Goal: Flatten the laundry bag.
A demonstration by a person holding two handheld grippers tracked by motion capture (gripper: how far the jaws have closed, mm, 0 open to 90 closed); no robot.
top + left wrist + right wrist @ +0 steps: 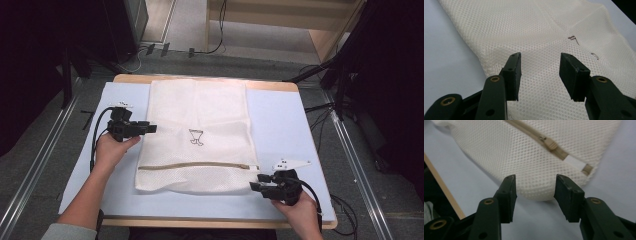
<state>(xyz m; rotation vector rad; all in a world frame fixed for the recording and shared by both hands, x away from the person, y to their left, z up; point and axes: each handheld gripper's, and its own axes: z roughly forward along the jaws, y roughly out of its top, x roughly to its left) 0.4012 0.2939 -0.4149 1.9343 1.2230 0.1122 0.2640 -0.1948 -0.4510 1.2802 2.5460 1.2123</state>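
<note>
The far end of the mesh bag is washed out by bright light in the high view, so its top edge is hard to separate from the counter. The small dark drawing in the middle of the bag is too small to read there, and in the left gripper view it appears as a few brown strokes. What is inside the bag cannot be made out; the mesh looks flat, with a slight bulge along the near edge.

The bag is cream-white netting with fine holes. It lies flat in the middle of the counter, on a pale blue-white sheet, with the long side going away from the person. A beige zipper runs across the bag near its near end. In the right gripper view the zipper pull sits close to the bag's corner, beside a short white tab, and the zipper looks closed.

The left gripper is at the left edge of the bag, level with the drawing; its jaws stand apart over the mesh and hold nothing. The right gripper is at the near right corner of the bag, just below the zipper end; its jaws also stand apart, with the rounded bag corner just beyond their tips
</note>
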